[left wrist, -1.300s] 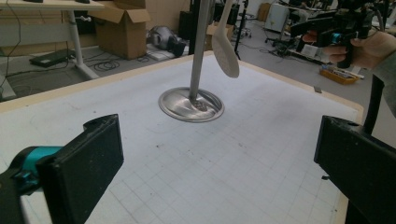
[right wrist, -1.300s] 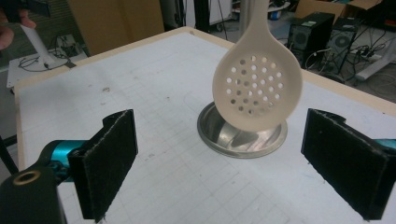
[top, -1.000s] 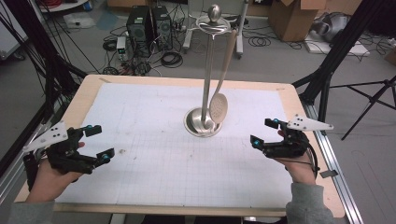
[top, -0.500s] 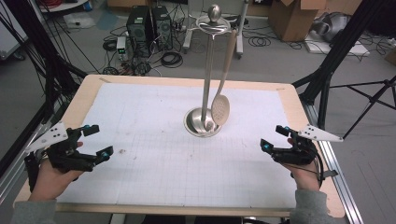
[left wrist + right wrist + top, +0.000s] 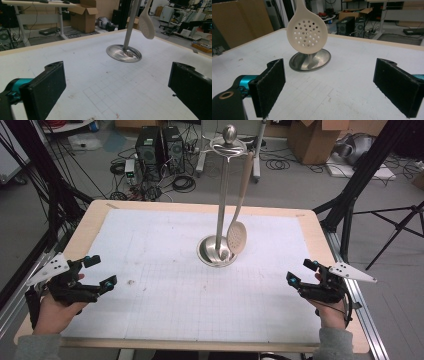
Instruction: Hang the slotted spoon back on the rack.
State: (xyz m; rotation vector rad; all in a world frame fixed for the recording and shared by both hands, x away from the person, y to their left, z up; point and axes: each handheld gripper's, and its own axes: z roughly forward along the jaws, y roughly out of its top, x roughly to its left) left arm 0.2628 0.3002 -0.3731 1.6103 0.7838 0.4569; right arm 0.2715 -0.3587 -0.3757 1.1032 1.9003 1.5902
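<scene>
A steel utensil stand (image 5: pixel 220 205) with a round base (image 5: pixel 124 53) rises from the middle of the white gridded mat (image 5: pixel 165 285). From its top hook hangs a cream slotted skimmer (image 5: pixel 236 238), its perforated head (image 5: pixel 307 33) just above the base (image 5: pixel 310 60). My left gripper (image 5: pixel 99 271) rests open near the table's left front, nothing between its jaws (image 5: pixel 115 92). My right gripper (image 5: pixel 301 272) is open at the right front, its jaws (image 5: pixel 329 87) empty and pointed at the stand.
The wooden table edge (image 5: pixel 320 245) frames the mat. Beyond the table on the floor are computer towers (image 5: pixel 159 147), cables, cardboard boxes (image 5: pixel 315 140) and black tripod legs (image 5: pixel 350 200). A small speck (image 5: pixel 132 282) lies on the mat near the left gripper.
My right gripper has pulled back toward the right front corner of the table. The left gripper has barely shifted. Both stay open.
</scene>
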